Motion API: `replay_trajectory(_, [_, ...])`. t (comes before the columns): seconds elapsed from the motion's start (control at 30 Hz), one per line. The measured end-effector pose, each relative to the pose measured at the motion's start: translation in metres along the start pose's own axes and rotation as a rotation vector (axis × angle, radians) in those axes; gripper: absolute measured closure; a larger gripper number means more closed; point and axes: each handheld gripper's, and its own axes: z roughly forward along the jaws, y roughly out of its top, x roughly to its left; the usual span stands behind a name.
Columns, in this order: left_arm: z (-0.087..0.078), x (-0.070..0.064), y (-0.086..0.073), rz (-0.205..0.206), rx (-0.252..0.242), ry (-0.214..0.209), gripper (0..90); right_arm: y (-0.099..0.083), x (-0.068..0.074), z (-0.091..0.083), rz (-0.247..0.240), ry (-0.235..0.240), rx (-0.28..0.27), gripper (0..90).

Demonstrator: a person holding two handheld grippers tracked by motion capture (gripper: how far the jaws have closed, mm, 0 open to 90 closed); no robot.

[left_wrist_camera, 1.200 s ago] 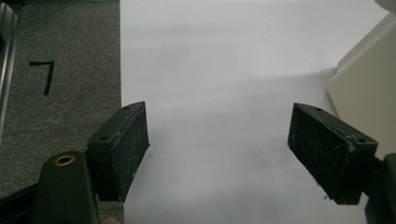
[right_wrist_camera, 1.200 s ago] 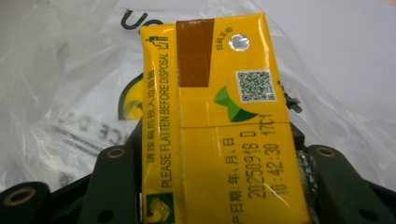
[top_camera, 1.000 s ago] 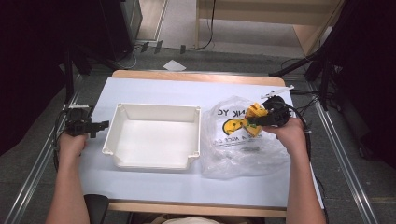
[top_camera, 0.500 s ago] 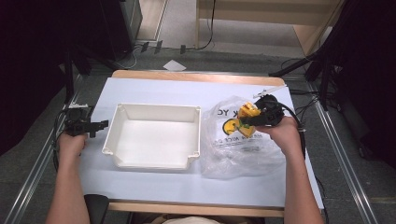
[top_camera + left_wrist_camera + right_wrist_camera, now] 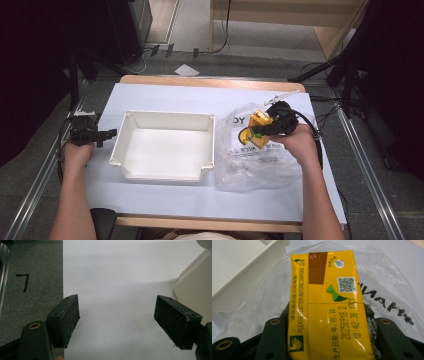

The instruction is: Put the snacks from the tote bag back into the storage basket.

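A yellow drink carton [image 5: 260, 122] [image 5: 327, 302] is clamped between the jaws of my right gripper [image 5: 267, 126] [image 5: 325, 340], held just above a clear plastic bag [image 5: 252, 152] [image 5: 384, 290] printed with black letters. To the left of the bag stands a white rectangular tray [image 5: 165, 172] with nothing in it; its corner [image 5: 244, 262] appears in the right gripper view. At the table's left edge my left gripper [image 5: 102, 135] [image 5: 117, 322] stands open over bare white tabletop, beside the tray's left wall [image 5: 197, 290].
The white table sheet [image 5: 200, 100] ends at a wooden far edge [image 5: 210, 82]. Grey floor [image 5: 30, 277] with a black mark lies beyond the left edge. Metal rails run along both sides, and cables and dark stands sit at the right.
My right gripper has carried the yellow carton leftward and a little nearer, toward the tray. The left gripper has stayed where it was.
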Motion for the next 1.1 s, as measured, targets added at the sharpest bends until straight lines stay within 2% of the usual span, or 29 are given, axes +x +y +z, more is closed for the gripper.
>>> replay_trajectory(0.23, [0.0,-0.001,0.0,0.004,0.006,-0.013,21.8,0.004,0.01,0.003,-0.022,0.01,0.008,51.7])
replay_trajectory(0.43, [0.0,-0.002,0.001,0.008,0.009,-0.01,21.8,0.007,0.015,0.004,-0.016,0.021,0.013,51.7])
replay_trajectory(0.67, [-0.001,-0.002,0.0,0.001,0.007,-0.01,21.6,0.012,0.022,0.005,-0.034,0.032,0.014,51.7])
replay_trajectory(0.93, [-0.003,0.0,0.0,-0.011,-0.002,-0.021,21.6,0.022,0.028,0.009,-0.059,0.028,0.03,51.7])
replay_trajectory(1.1, [-0.001,-0.001,0.0,-0.008,0.002,-0.019,21.5,0.031,0.033,0.01,-0.075,0.03,0.02,51.7])
